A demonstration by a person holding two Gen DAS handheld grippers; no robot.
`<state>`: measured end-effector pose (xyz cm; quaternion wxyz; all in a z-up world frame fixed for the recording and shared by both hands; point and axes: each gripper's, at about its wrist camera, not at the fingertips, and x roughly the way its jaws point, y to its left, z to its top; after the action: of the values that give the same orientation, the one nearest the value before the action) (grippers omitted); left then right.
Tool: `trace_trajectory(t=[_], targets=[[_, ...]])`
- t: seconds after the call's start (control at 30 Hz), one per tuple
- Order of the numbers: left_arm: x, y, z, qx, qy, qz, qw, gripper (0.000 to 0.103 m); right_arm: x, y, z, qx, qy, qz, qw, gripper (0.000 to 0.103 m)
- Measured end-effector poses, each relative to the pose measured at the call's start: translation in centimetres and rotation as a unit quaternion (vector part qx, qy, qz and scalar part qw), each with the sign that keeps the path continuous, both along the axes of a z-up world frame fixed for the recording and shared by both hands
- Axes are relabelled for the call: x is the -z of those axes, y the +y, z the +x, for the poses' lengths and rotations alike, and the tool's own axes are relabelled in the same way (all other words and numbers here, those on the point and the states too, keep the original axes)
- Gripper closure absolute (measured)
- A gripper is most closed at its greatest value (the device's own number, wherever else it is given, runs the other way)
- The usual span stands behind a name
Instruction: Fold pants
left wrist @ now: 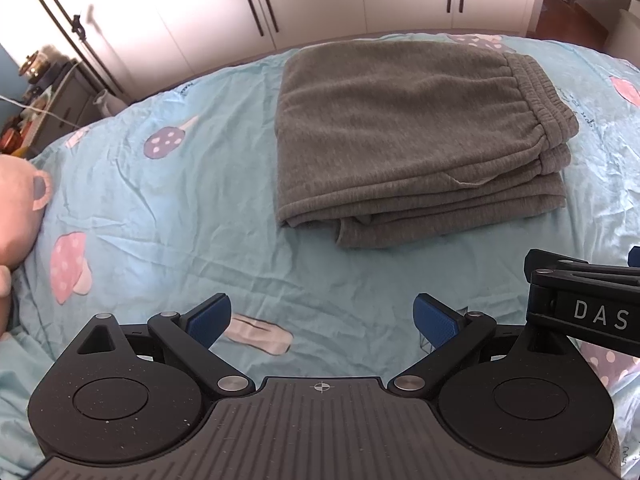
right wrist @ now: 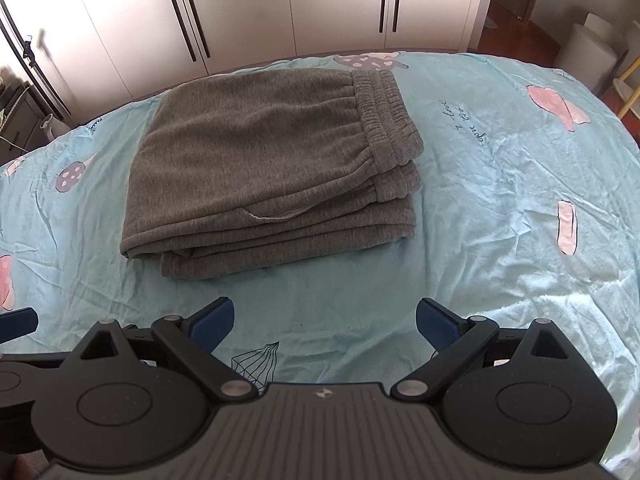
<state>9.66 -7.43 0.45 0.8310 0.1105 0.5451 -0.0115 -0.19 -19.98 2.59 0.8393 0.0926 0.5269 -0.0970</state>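
Grey sweatpants lie folded in a compact stack on the light blue bedsheet, elastic waistband on the right side. They also show in the right wrist view. My left gripper is open and empty, hovering over the sheet short of the stack's near edge and to its left. My right gripper is open and empty, also short of the stack's near edge. Part of the right gripper's body shows at the right edge of the left wrist view.
The sheet carries mushroom prints and wrinkles. A pink plush toy lies at the left. White wardrobe doors stand behind the bed. A dark cluttered nightstand stands at the far left.
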Motion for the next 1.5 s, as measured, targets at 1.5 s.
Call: trace_trajectory(t=[1.5], targets=[[0.03, 0.09, -0.13, -0.006, -0.003, -0.001, 1.0, 0.002, 0.02, 0.05, -0.06, -0.001, -0.001, -0.002, 1.0, 0.005]])
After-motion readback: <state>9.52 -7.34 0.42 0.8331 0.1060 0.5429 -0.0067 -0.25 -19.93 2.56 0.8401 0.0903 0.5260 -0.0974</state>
